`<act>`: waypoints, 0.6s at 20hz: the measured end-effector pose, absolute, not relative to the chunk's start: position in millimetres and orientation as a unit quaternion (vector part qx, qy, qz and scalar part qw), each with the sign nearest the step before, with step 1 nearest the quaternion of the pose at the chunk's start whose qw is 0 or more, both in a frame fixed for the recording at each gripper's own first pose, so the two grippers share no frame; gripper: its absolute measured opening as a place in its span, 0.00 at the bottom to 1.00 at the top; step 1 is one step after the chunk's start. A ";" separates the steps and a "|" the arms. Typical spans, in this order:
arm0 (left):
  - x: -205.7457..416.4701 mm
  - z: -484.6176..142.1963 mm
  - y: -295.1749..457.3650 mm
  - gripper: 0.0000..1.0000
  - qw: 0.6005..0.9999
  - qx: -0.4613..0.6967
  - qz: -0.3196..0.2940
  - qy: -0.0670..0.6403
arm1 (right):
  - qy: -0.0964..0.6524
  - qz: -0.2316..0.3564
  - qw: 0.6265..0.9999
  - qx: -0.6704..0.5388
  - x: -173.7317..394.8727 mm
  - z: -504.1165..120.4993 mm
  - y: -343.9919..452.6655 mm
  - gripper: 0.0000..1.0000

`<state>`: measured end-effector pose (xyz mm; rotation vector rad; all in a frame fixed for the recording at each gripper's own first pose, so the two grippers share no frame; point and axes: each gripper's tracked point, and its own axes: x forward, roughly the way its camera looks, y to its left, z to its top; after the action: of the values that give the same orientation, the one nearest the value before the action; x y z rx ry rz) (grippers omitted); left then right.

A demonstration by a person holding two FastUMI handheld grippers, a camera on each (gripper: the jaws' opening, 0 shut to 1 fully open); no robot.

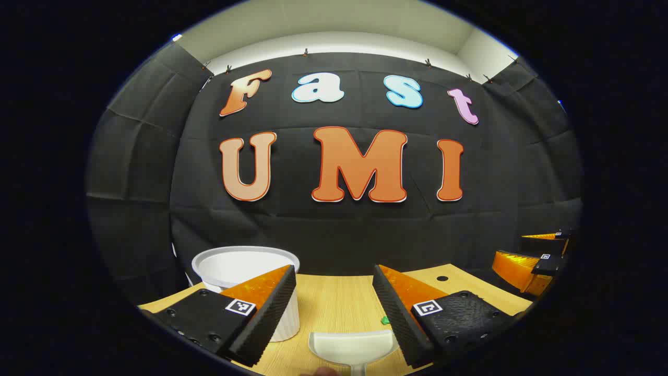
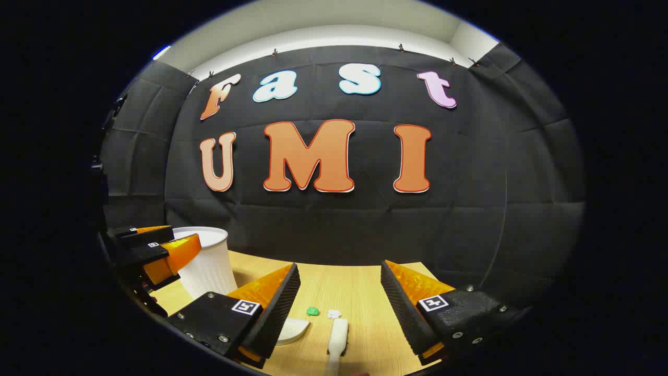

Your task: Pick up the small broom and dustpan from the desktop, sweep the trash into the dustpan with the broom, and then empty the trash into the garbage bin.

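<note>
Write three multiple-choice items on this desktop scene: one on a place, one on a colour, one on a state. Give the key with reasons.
1. In the right gripper view, where does the small broom lie?
A. between the right claw's fingers
B. in the garbage bin
C. on the wall

2. Which colour is the scrap of trash beside the white scrap?
A. red
B. green
C. blue

3. How is the left claw over the dustpan?
A. open
B. shut on it
C. shut on the bin

Key: 1 A, it lies on the desk in the gap; 2 B, plainly green; 3 A, fingers wide apart.
</note>
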<state>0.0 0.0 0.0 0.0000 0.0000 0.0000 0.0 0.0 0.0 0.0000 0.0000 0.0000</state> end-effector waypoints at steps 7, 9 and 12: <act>0.3 1.1 -2.8 0.94 1.000 0.005 -0.012 -0.004 | 0.007 -0.002 1.000 0.002 -1.1 -4.7 0.4 0.94; 1.9 -4.1 -4.0 0.94 1.000 0.004 -0.016 0.001 | 0.014 -0.001 1.000 0.000 0.2 -9.5 3.9 0.94; 4.5 -7.0 -0.8 0.94 1.000 0.001 -0.017 0.004 | 0.023 0.000 1.000 -0.004 1.9 -15.6 7.6 0.94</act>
<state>4.5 -0.8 -7.0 0.0030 0.0081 -0.0330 1.9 7.6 -15.6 -0.0073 0.0462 0.0003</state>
